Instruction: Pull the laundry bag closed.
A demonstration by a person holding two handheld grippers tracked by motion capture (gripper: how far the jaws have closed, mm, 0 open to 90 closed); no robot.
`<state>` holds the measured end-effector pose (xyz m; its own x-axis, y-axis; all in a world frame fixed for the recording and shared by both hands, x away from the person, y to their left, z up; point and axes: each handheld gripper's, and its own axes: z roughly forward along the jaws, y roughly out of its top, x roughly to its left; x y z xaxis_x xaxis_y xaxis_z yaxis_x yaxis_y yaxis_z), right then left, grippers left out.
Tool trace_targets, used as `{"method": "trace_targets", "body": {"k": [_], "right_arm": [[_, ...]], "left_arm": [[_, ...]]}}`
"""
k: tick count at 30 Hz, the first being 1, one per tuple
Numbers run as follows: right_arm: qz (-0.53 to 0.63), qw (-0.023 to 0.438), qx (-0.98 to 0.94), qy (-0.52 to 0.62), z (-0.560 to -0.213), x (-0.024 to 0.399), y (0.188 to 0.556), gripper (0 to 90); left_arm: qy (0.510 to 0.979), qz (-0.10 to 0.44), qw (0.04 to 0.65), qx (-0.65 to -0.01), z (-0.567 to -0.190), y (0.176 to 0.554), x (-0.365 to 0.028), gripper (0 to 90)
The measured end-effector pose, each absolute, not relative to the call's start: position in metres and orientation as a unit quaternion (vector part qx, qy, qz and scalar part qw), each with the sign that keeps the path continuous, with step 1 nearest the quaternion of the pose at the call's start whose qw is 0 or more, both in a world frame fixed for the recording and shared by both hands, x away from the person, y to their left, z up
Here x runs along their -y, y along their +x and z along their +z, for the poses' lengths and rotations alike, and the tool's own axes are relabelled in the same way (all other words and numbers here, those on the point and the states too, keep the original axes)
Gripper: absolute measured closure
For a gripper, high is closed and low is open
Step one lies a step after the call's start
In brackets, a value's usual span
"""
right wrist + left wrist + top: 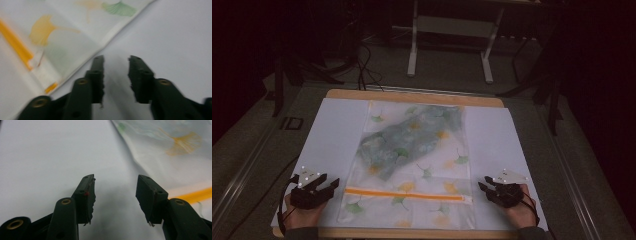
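A translucent white zip bag [412, 165] printed with green and yellow ginkgo leaves lies flat on the white sheet [332, 140]. An orange zipper [404, 194] runs across its near end, and a grey-green patterned cloth [417, 135] shows through it. My left gripper [333, 184] rests open just left of the bag's near left corner, nothing between its jaws. In the left gripper view the bag edge [150, 162] lies to the right of the open gripper [115, 185]. My right gripper [482, 185] sits open beside the zipper's right end; the bag [62, 42] lies left of this gripper [116, 65].
The white sheet covers a wooden board [412, 96] on a dark table. Beyond the table stands a white metal frame [452, 45] with cables on the dark floor. White sheet margins lie on both sides of the bag.
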<state>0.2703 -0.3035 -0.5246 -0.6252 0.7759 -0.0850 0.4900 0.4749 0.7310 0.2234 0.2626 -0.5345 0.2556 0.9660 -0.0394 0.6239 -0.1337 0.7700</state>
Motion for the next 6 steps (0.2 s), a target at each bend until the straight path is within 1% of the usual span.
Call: {"method": "trace_targets", "body": {"k": [4, 6], "right_arm": [[0.362, 0.184, -0.803, 0.437, -0.526, 0.307, 0.279, 49.0], [0.371, 0.174, -0.792, 0.453, -0.527, 0.305, 0.281, 47.7]], "left_arm": [[0.691, 0.269, 0.33, -0.584, -0.538, 0.234, -0.264, 46.4], [0.683, 0.278, 0.313, -0.598, -0.54, 0.239, -0.263, 45.2]]}}
